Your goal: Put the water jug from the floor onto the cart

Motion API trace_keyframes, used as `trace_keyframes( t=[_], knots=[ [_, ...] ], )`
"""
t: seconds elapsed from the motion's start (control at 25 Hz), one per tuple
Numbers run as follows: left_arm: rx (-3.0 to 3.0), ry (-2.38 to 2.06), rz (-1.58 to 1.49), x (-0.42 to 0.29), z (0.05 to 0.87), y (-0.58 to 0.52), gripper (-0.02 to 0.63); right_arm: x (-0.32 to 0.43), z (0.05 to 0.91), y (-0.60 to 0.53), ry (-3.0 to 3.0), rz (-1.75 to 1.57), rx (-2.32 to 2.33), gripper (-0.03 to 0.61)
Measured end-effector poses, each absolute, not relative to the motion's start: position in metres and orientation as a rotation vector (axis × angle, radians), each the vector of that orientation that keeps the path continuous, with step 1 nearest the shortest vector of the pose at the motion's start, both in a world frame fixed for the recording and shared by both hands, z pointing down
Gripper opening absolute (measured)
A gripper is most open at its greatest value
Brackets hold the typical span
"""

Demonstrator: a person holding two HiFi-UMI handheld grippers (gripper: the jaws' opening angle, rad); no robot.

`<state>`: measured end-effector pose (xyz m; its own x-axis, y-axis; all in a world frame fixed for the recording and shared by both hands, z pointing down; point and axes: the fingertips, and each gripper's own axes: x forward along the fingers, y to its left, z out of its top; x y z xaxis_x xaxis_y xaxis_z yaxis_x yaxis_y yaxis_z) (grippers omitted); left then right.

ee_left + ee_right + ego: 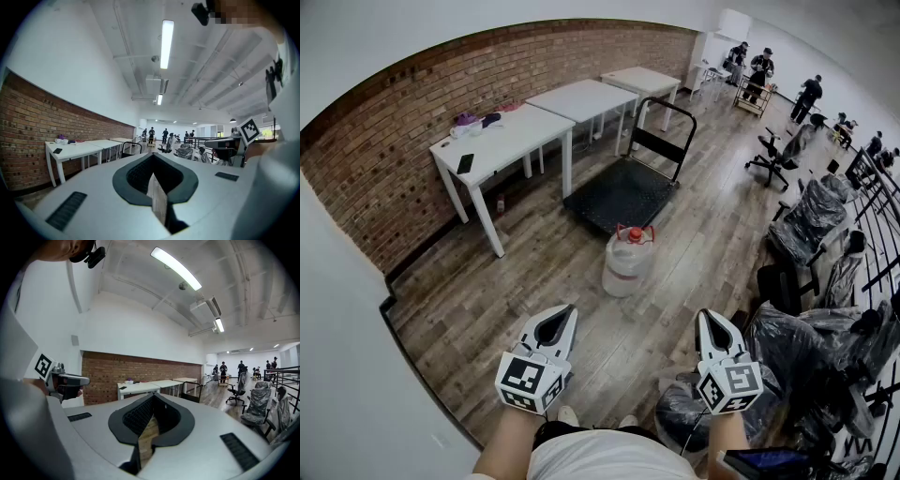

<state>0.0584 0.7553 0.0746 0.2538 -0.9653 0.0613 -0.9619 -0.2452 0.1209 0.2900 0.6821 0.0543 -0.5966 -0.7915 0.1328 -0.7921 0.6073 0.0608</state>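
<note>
Head view: your left gripper (551,336) & right gripper (715,339) are held side by side close to your body. The water jug (628,264) stands upright on the floor well ahead, roughly btwn the two, w/ the cart (619,195) just beyond it.

Left gripper view: jaws together, nothing btwn them. No jug visible, prob. because you're aiming level, over it.

Right gripper view: jaws closed too, empty. Looks like an approach pose; you'd need to open up before reaching.

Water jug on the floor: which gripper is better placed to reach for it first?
Probably left, slightly. The water jug stands almost midway ahead, but the left gripper angles toward it, while the right gripper points just past it. Both are shut and empty.
</note>
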Motion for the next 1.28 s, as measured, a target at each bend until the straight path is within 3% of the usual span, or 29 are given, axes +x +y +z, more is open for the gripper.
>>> trace_keyframes(
  t=[0.76,1.28],
  knots=[
    [2.249,-1.855,0.004,-0.037,0.129,0.703,-0.002,0.197,0.086,0.608,-2.672,0.038,1.274,0.002],
    [2.323,-1.87,0.058,0.012,0.104,0.519,-0.002,0.262,0.092,0.439,-2.684,0.09,1.344,0.002]
  ],
)
